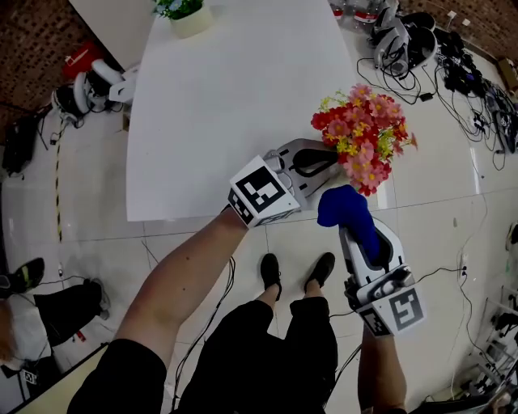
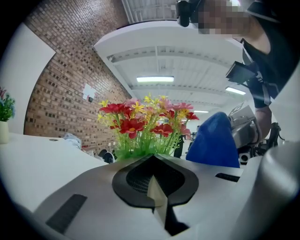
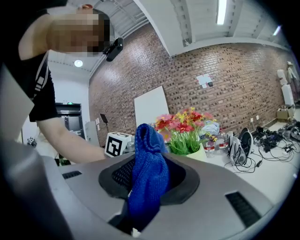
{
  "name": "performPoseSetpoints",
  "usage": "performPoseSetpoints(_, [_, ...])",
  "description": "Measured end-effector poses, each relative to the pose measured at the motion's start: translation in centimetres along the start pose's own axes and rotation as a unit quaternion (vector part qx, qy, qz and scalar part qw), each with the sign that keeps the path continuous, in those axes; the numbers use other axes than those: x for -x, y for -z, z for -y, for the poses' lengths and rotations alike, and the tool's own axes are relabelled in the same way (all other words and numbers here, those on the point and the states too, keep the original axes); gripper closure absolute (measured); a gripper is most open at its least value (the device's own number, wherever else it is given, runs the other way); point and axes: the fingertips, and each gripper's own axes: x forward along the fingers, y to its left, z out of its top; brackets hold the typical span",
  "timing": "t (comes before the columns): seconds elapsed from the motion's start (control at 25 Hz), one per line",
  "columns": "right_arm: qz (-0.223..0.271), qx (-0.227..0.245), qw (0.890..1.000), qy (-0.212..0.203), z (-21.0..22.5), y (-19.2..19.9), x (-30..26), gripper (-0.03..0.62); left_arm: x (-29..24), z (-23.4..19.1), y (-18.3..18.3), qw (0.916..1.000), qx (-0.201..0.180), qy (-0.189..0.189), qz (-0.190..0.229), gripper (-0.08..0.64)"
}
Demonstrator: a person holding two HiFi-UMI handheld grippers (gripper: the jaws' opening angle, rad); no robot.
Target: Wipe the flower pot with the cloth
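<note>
"Where's the flower pot [image 3: 200,151]?"
"Clamped in the left hand-held gripper [image 1: 312,162], by the worktop's [image 1: 243,97] four-o'clock corner."
"And the right hand-held gripper [image 1: 374,242]?"
"Pinching the blue cloth [image 1: 348,210], at the flowers' [image 1: 364,133] six o'clock."

- I read this as a robotics lab or workshop hall: a bare brick wall [image 3: 234,61] stands well beyond the right gripper's [image 3: 147,173] fingers.
- A strip light [image 3: 221,11] hangs high above those fingers.
- Cables [image 1: 465,89] and headset gear [image 1: 401,40] litter the tiled floor [image 1: 437,218] past the fingertips, beside a white table [image 1: 243,97].
</note>
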Motion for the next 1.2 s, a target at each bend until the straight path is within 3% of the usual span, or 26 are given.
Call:
performPoseSetpoints(0.16, [-0.030, 0.019, 0.999, -0.010, 1.1, 2.8, -2.8, 0.491, -0.1, -0.2, -0.2, 1.0000, 0.005, -0.002, -0.001, 0.560])
performPoseSetpoints(0.4, [-0.055, 0.039, 0.998, 0.007, 3.4, 4.6, -5.2, 0.491, -0.1, -0.1, -0.2, 0.9999, 0.011, -0.005, -0.005, 0.560])
performPoseSetpoints(1.2, [-0.015, -0.007, 0.994, 0.112, 13.6, 3.6, -0.8, 0.491, -0.1, -0.1, -0.2, 0.9997, 0.017, -0.014, -0.009, 0.560])
